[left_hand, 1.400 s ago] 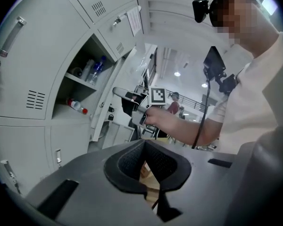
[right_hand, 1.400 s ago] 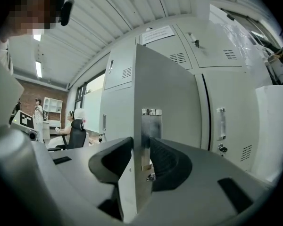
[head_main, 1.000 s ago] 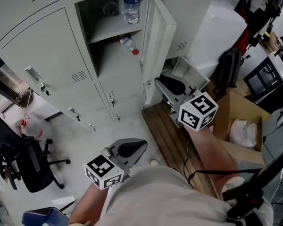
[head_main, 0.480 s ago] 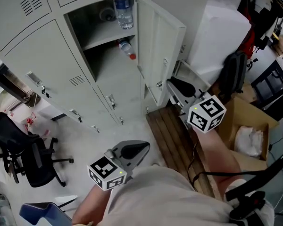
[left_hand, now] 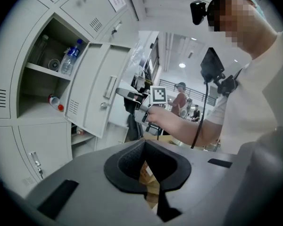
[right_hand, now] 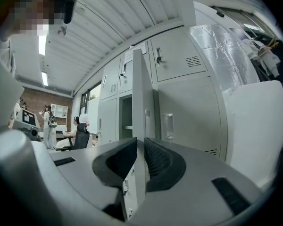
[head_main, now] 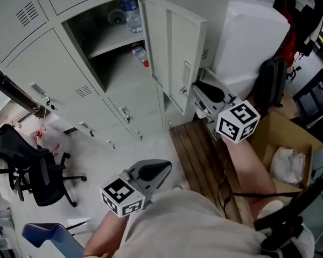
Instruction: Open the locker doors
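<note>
One pale grey metal locker door [head_main: 175, 47], upper centre of the head view, stands swung out, baring shelves with clear plastic bottles [head_main: 132, 16]. The right gripper [head_main: 195, 90] has narrow jaws that have just been closing and pinch that door's free edge. The left gripper [head_main: 162, 168], low centre, is empty, jaws together. The neighbouring grey doors [head_main: 48, 71] at upper left are shut, so most of the job looks undone.

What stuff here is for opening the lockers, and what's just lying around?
For the job:
open locker door
right tool, with jaws just closing on that door's edge
shut locker doors

Lying about:
water bottles
office chair
cardboard box
black backpack
</note>
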The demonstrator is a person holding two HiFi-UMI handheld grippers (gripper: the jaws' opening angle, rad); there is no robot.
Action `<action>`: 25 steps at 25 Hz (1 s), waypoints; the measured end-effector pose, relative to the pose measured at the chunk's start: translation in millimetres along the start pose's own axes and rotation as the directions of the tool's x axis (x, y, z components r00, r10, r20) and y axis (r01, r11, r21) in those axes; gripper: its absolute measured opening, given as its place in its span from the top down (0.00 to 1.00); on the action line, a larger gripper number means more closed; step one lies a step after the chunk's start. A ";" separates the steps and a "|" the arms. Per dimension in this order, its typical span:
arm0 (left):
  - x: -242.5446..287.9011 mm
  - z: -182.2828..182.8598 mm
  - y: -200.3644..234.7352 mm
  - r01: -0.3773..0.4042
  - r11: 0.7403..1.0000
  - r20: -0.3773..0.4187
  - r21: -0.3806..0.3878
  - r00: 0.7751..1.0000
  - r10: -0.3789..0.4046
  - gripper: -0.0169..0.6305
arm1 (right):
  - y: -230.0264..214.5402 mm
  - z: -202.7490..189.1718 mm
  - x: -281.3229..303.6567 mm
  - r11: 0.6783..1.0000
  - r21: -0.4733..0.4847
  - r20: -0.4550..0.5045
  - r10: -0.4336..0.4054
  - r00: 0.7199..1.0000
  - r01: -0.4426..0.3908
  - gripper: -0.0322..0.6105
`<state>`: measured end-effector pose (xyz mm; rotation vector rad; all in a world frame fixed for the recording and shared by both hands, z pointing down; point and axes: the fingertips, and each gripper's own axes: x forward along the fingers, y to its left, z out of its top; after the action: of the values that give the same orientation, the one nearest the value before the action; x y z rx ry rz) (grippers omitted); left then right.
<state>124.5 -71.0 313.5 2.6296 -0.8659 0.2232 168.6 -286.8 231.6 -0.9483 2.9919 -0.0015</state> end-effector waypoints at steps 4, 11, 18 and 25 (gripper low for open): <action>8.1 -0.8 -5.8 -0.033 0.999 -0.007 -0.006 0.999 0.033 0.96 | -3.8 -0.8 -1.3 1.000 0.010 0.014 0.028 1.000 -0.028 0.87; 11.0 -4.5 -12.2 -0.084 0.996 -0.022 -0.022 0.996 0.083 0.96 | -5.6 1.6 -5.5 0.999 0.003 0.022 0.039 0.999 -0.039 0.87; -3.0 -14.4 -11.0 -0.137 0.990 -0.038 -0.043 0.990 0.136 0.96 | 6.3 2.9 -21.6 0.999 -0.022 0.032 0.025 0.999 -0.024 0.87; -38.4 -21.8 -8.9 -0.150 0.988 -0.003 -0.044 0.989 0.150 0.96 | 69.0 -16.5 -28.6 0.998 -0.033 -0.023 0.052 0.998 -0.053 0.87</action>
<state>98.4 -35.1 321.0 2.5256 -1.0584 0.2396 152.2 -213.8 248.0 -0.8782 3.0454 0.0386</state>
